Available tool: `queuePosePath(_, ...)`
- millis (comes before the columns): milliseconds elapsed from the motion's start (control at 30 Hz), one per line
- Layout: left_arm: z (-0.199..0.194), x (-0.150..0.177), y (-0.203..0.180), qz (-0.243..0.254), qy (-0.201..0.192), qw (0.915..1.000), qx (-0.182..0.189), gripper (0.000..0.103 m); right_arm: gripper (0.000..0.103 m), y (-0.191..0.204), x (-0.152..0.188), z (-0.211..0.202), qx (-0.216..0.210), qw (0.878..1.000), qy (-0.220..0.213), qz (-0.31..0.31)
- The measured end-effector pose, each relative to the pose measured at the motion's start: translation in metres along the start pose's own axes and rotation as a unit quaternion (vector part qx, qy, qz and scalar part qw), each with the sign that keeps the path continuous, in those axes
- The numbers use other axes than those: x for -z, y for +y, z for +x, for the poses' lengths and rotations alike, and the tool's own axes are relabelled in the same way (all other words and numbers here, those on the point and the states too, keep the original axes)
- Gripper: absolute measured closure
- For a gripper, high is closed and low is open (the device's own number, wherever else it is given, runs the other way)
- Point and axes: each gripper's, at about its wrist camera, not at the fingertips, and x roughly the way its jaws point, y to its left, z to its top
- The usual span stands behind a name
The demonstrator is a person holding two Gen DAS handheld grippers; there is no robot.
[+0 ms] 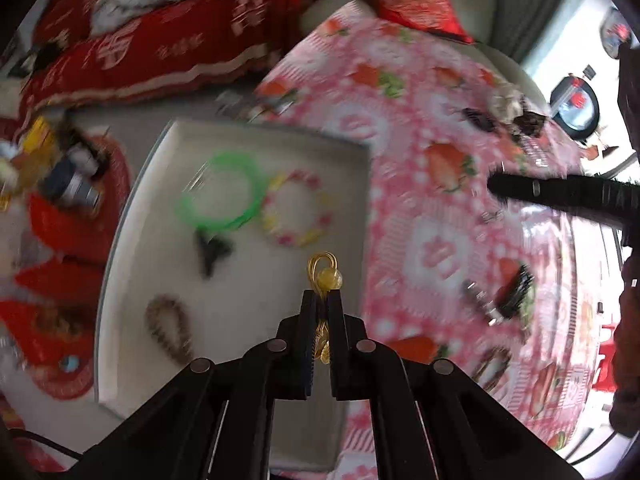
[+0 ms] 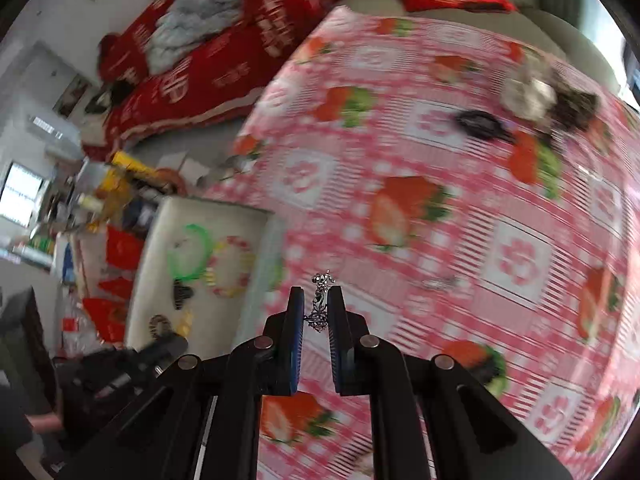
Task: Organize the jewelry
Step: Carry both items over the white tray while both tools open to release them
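Gripping a gold bead piece, left jaws hover over the tray; right jaws pinch a silver charm.

You see a pink strawberry-print tablecloth; red blanket with white lettering under a grey garment; red cushion; yellow packaging near red packets.

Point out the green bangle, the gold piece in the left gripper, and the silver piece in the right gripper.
green bangle (image 1: pixel 218 192): left wrist view, lower-left rim.
gold piece (image 1: pixel 325 272): left wrist view, loop and bead above the fingertips.
silver piece (image 2: pixel 319 304): right wrist view, chain between the fingers.
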Motion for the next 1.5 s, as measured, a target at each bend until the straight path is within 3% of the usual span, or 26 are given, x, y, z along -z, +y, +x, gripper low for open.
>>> queuePosePath(267, 0.013, 0.034, 0.044, -0.037, 0.023, 0.999, -0.012, 0.091, 0.09, 0.071, -0.015, 0.048, -0.038, 0.997, 0.034, -0.055)
queuePosePath(533, 0.027, 0.04, 0.053, -0.037, 0.024, 0.9988, -0.022, 0.091, 0.09, 0.123, -0.025, 0.101, -0.041, 0.992, 0.071, -0.1)
queuePosePath(900, 0.038, 0.044, 0.052, -0.025, 0.026, 0.9985, -0.041, 0.091, 0.09, 0.147, -0.038, 0.145, -0.048, 0.986, 0.098, -0.126)
queuePosePath(1133, 0.037, 0.046, 0.05, -0.014, 0.025, 0.9984, -0.049, 0.091, 0.09, 0.152, -0.039, 0.171, -0.027, 0.983, 0.124, -0.135)
queuePosePath(1300, 0.035, 0.044, 0.049, -0.004, 0.022, 0.998, -0.06, 0.091, 0.09, 0.146, -0.037, 0.176, -0.002, 0.983, 0.124, -0.138)
queuePosePath(1500, 0.034, 0.043, 0.047, 0.001, 0.027, 0.9975, -0.065, 0.091, 0.088, 0.14, -0.041, 0.172, -0.018, 0.983, 0.126, -0.13)
